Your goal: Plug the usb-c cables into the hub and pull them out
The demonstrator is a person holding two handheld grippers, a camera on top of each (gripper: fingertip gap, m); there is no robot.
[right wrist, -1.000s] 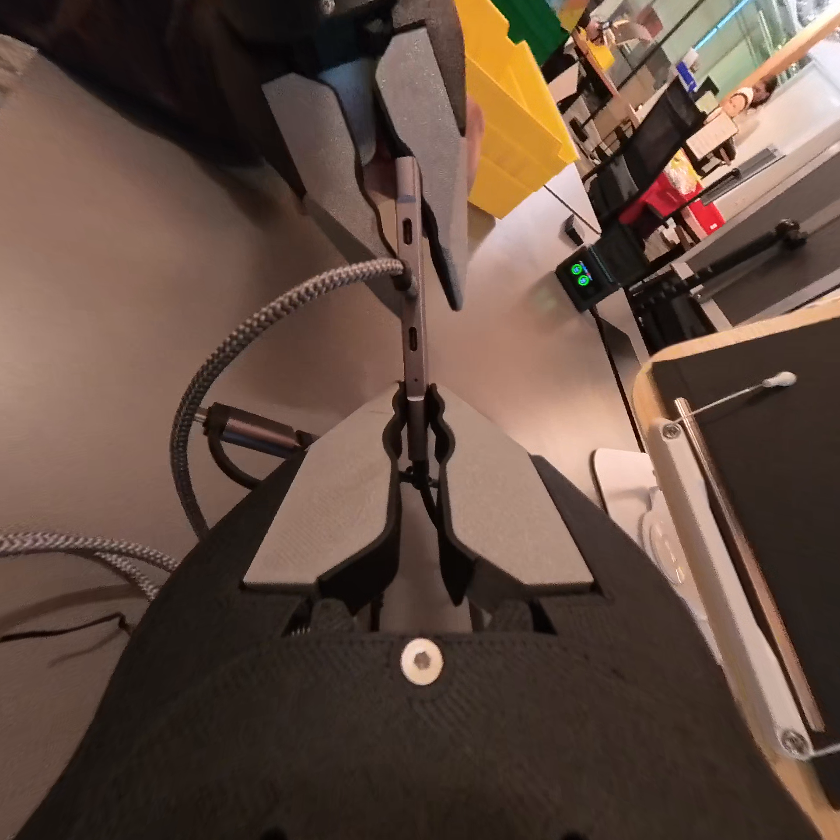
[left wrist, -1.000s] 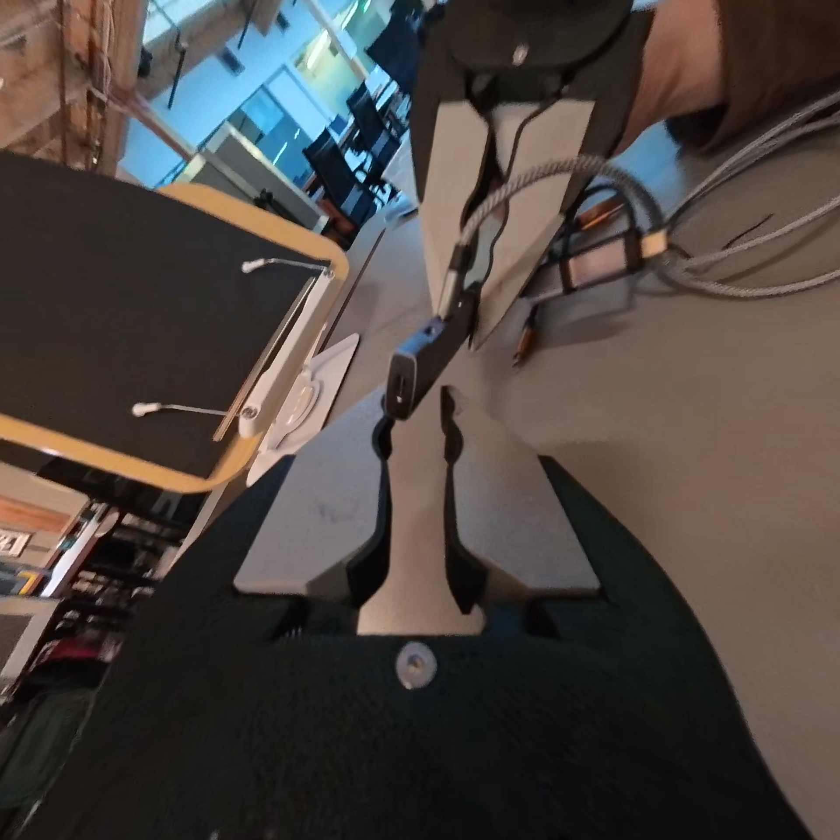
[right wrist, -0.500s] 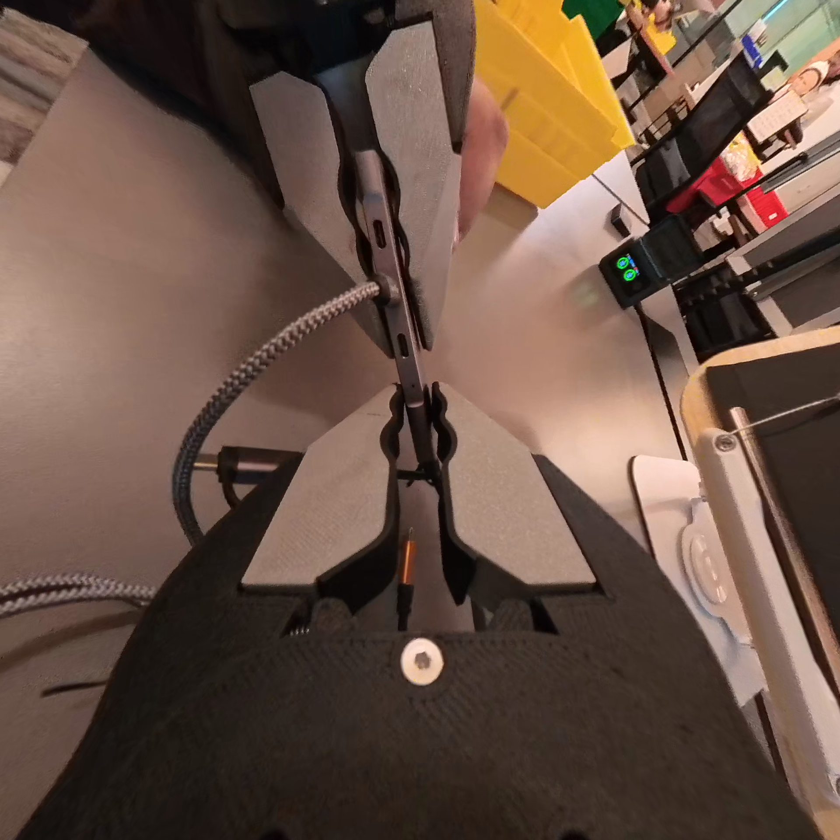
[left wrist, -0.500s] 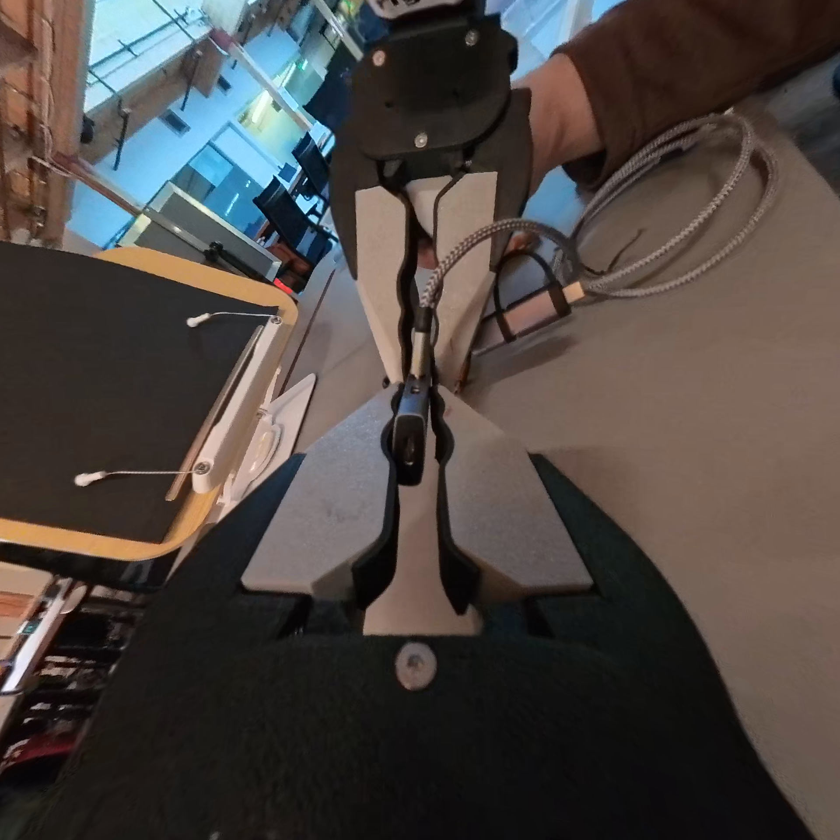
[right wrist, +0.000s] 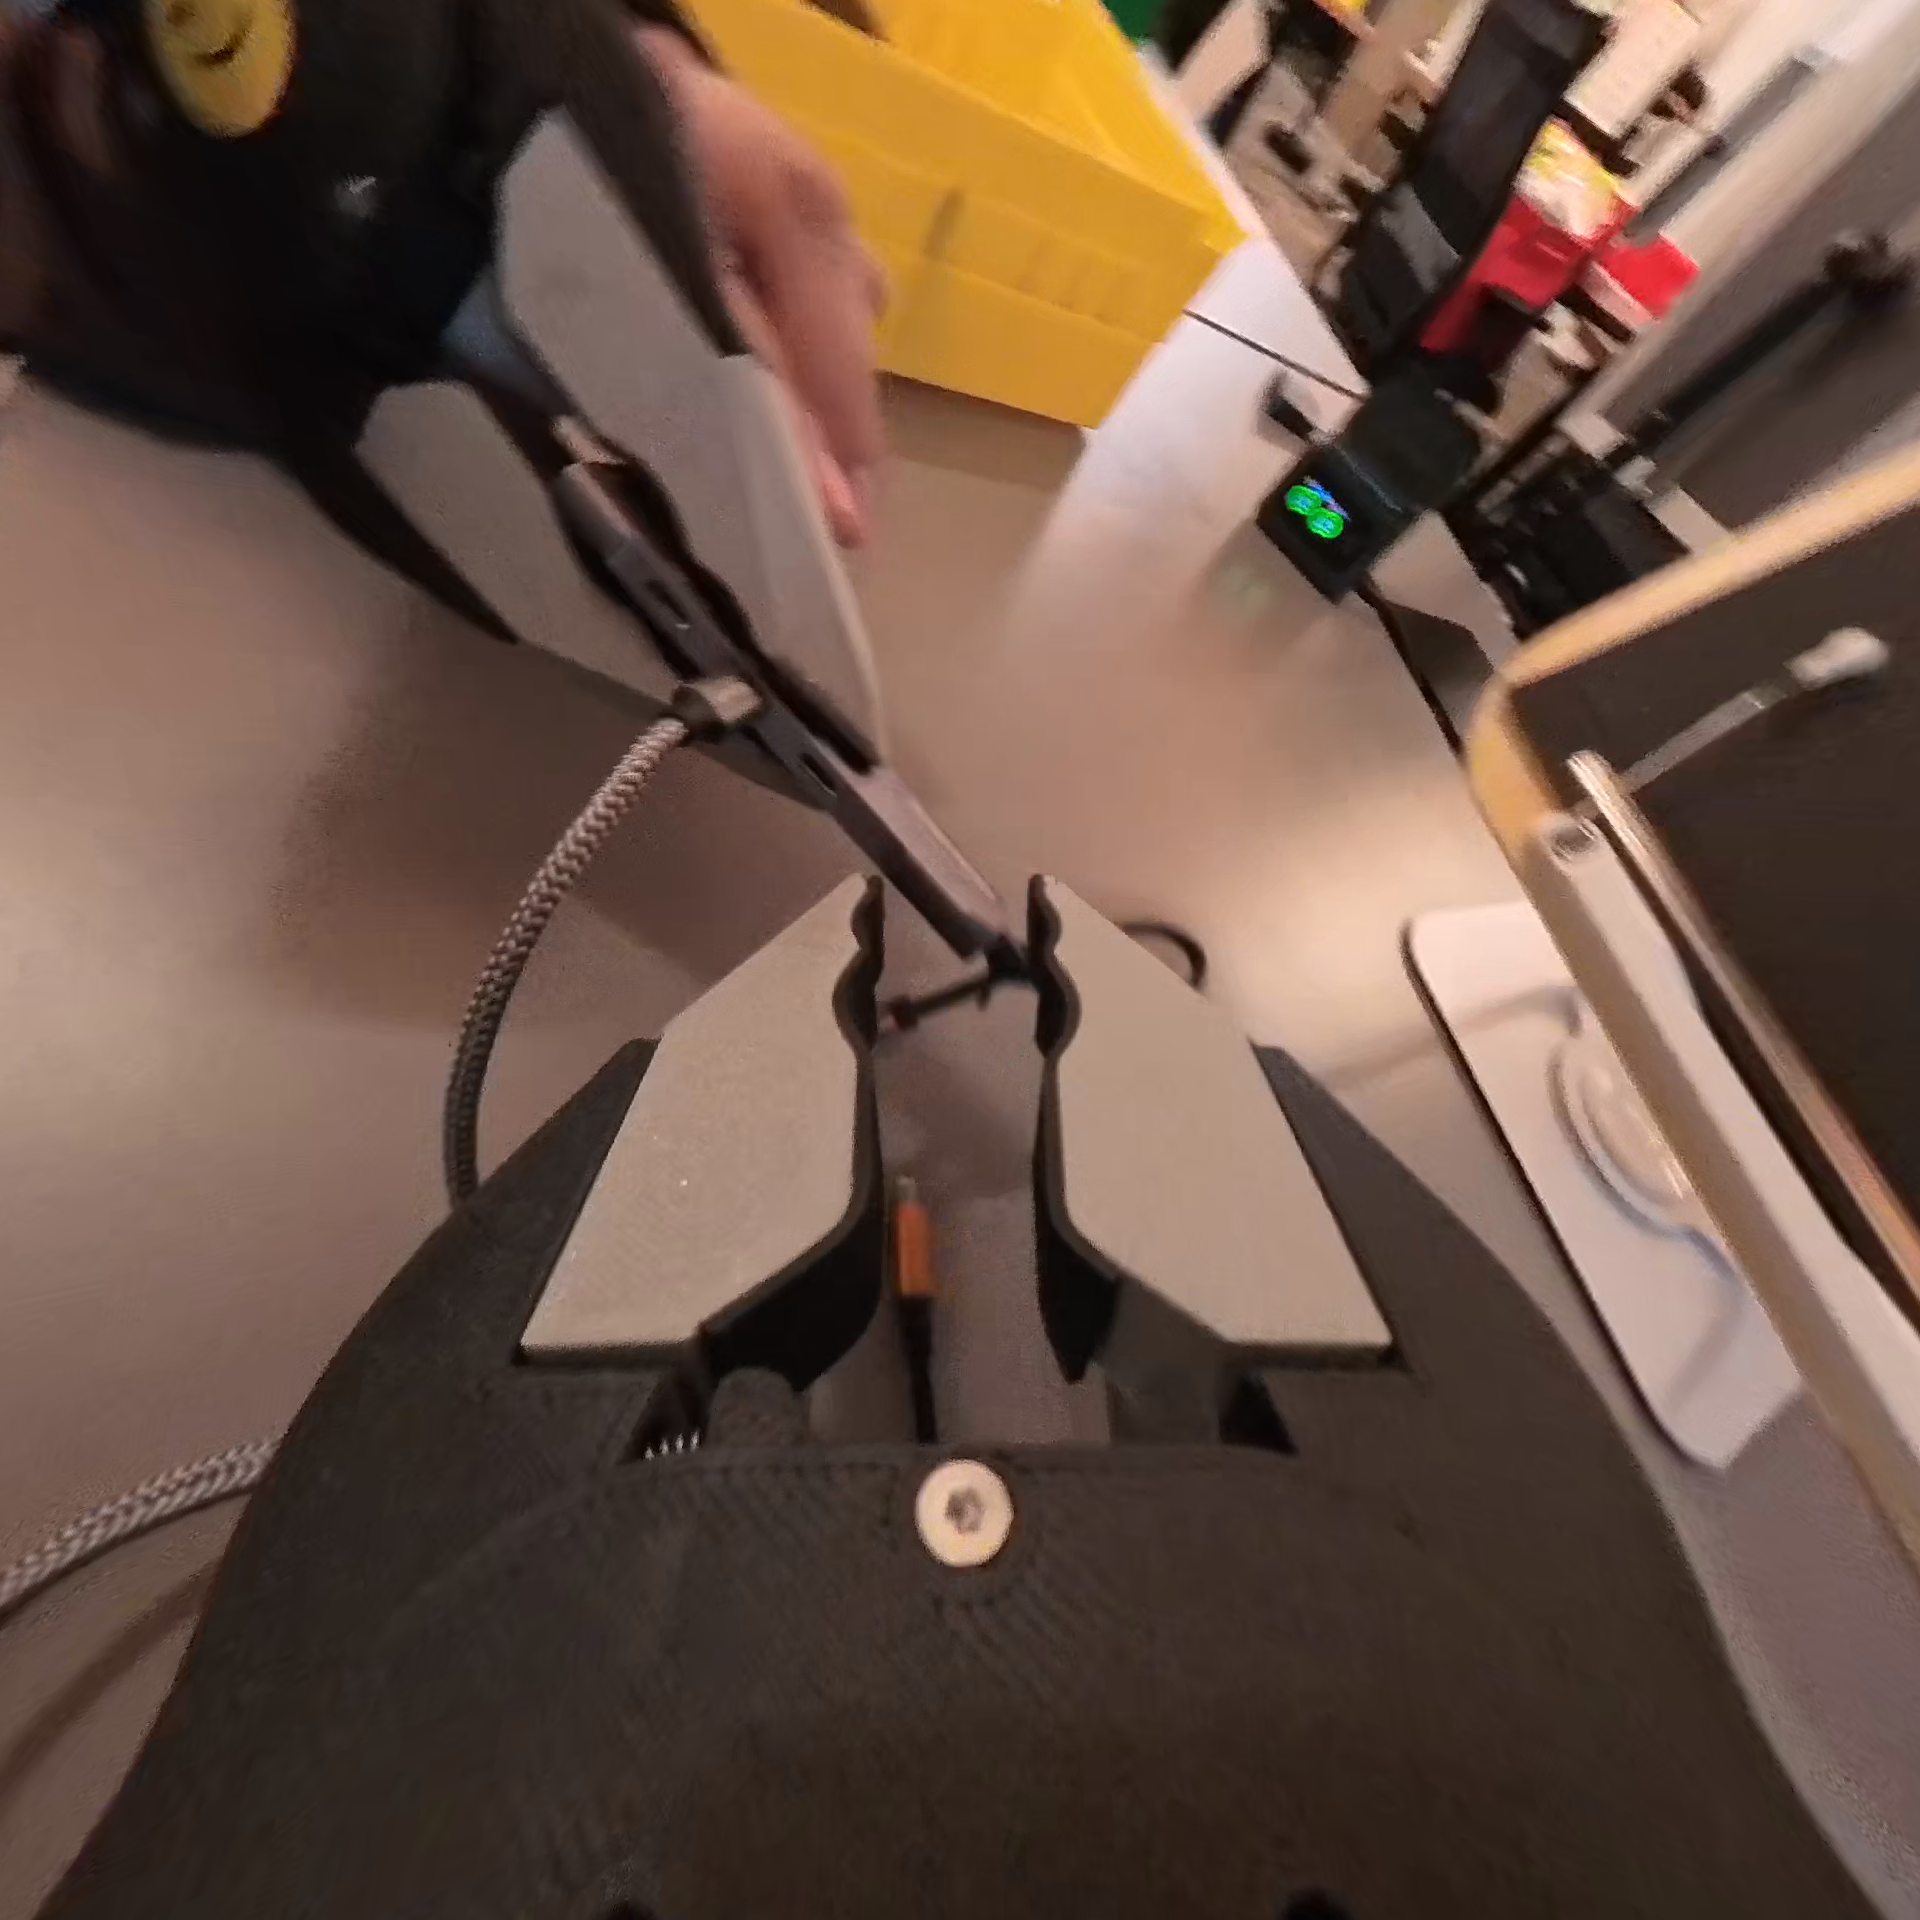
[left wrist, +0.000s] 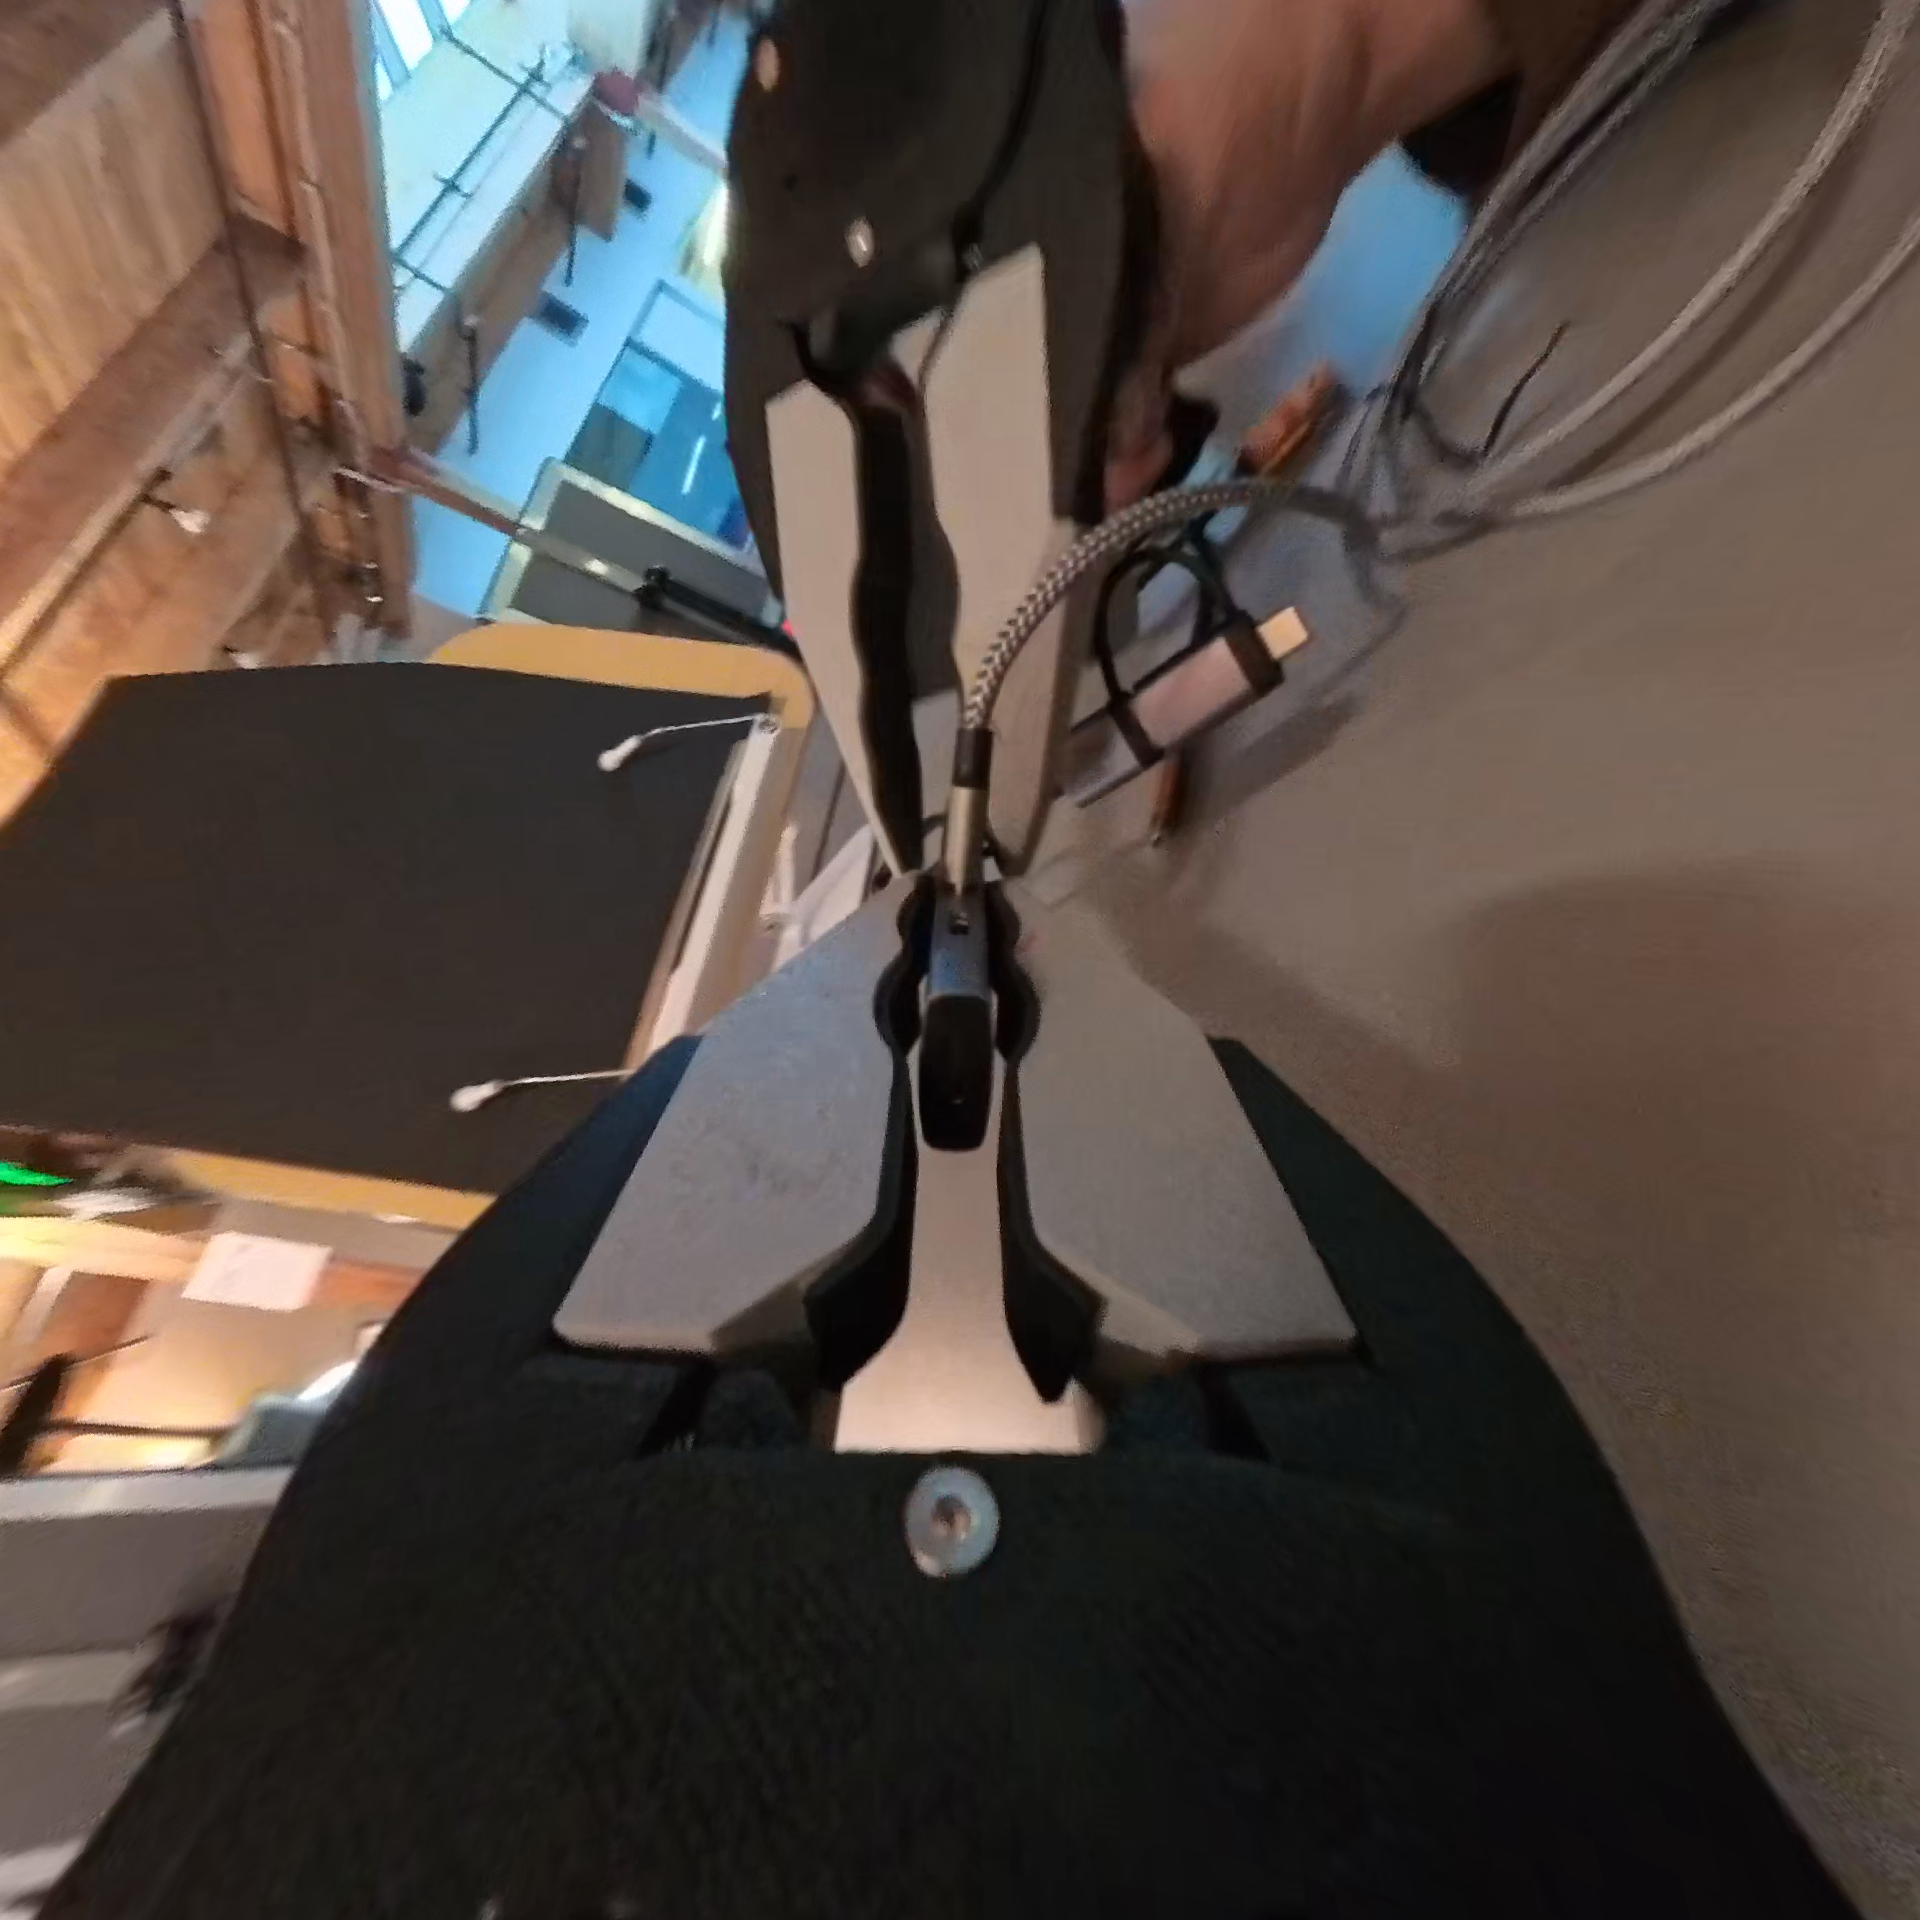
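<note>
The hub (left wrist: 954, 1023) was clamped in the L gripper (left wrist: 956, 935) above the tabletop (left wrist: 1558, 1039), one braided cable (left wrist: 1049, 582) plugged in. The R gripper (right wrist: 954, 935) was seen parted, nothing held, hub end between its tips. Risk: hub could be twisted or dropped if cable tension is applied w/ single-sided grip.

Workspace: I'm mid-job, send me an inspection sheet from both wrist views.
Surface: grey table.
Job's things: hub, braided cable plugged into its side.
Clutter: grey adapter; orange-tipped plug on the table.
Grippers: left gripper shut on hub; right gripper open, hub's end between its tips.
Cables: braided loops lie on the table.
Surroundings: yellow bins, black board, green-lit device.
</note>
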